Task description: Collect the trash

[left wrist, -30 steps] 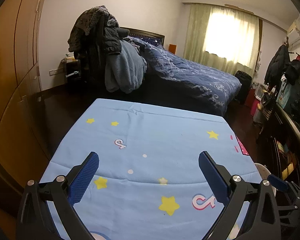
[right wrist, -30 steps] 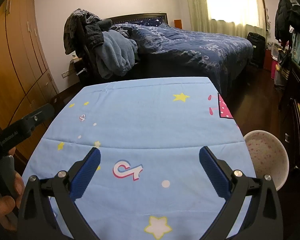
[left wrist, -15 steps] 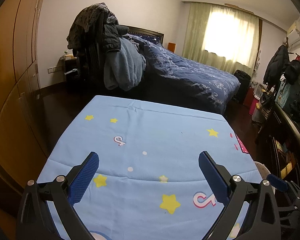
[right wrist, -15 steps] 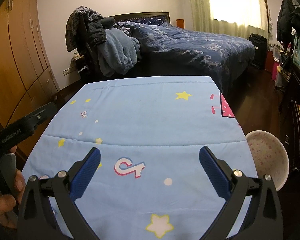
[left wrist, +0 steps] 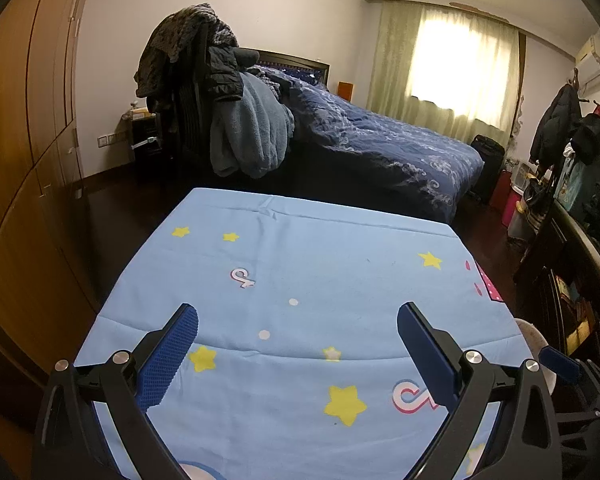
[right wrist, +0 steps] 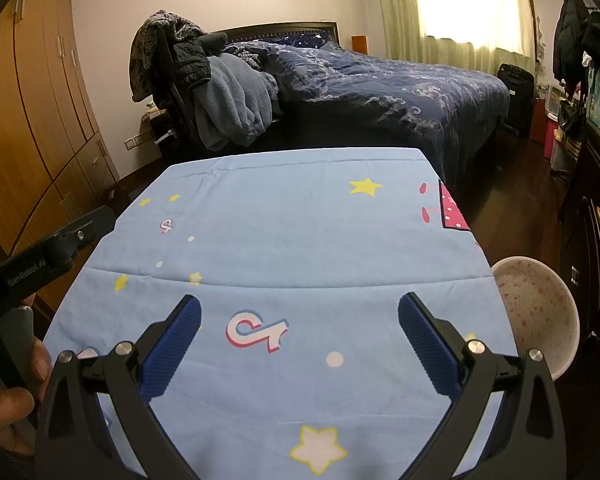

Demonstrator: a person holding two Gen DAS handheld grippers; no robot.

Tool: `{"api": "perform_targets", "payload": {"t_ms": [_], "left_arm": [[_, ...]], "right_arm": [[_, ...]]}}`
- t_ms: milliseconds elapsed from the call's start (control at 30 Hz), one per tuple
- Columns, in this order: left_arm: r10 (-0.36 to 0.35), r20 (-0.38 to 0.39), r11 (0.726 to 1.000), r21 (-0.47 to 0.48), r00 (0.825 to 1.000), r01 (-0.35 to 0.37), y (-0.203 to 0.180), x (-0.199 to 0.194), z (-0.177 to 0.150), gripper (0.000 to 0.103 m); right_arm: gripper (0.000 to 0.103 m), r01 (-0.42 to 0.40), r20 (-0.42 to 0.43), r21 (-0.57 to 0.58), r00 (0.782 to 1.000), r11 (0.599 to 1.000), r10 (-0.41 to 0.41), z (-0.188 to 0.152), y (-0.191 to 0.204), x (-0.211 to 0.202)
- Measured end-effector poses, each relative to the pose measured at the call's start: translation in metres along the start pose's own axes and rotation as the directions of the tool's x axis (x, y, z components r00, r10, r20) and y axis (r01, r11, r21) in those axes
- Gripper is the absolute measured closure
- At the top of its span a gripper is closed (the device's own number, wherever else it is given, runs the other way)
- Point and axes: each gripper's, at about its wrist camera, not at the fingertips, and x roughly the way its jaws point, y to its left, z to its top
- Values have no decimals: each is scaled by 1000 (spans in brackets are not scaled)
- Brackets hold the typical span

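**Checker:** Bedroom scene, right? What's in front of you?

**Annotator:** Yes. Your table (left wrist: 340,248) fills the lower middle of both views and is covered in a light blue cloth (right wrist: 300,208) printed with yellow stars and pink-white logos. A bed (left wrist: 400,148) with a dark blue quilt sits at 12 to 1 o'clock beyond the table's far edge. A pile of clothes (left wrist: 220,100) is heaped at 11 o'clock by the headboard. Wooden wardrobe doors (left wrist: 20,120) run along 9 o'clock, and the lit curtain (left wrist: 460,60) is at 1 o'clock.

**Checker:** Tool states?

**Annotator:** Your left tool (left wrist: 297,312) is spread wide with nothing between its blue pads (left wrist: 172,352). It hangs over the near part of the cloth, and I can't tell if it touches. Your right tool (right wrist: 300,304) is the same: jaws wide apart, nothing held, over the near half of the table. In the right wrist view the left tool's black body shows at 9 o'clock, with your left hand (right wrist: 8,400) wrapped on its grip at 8 o'clock.

**Checker:** Where's the task's thing?

**Annotator:** The white bin (right wrist: 536,312) with pink speckles inside is at 4 o'clock in the right wrist view. It is just beside the table's right edge and lower than the tabletop. In the left wrist view only its rim peeks out at 4 o'clock. Which item counts as trash, I cannot tell from these views.
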Motion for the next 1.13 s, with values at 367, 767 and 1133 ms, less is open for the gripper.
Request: {"api": "perform_targets", "payload": {"t_ms": [367,767,1133], "left_arm": [[-3,1,1000,4,1000,3,-2,-1,-2,4],[-38,14,999,4,999,38,4,0,-5,4],[98,16,994,37,995,-98,9,5,-6,4]], "right_arm": [[4,2,-7,4,1000,1000,-2,-7,-4,2],[4,4,-14,-11,1000,1000,-4,-9,1,3],[4,3,-16,-23,1000,1000,-4,-4,7,5]]}}
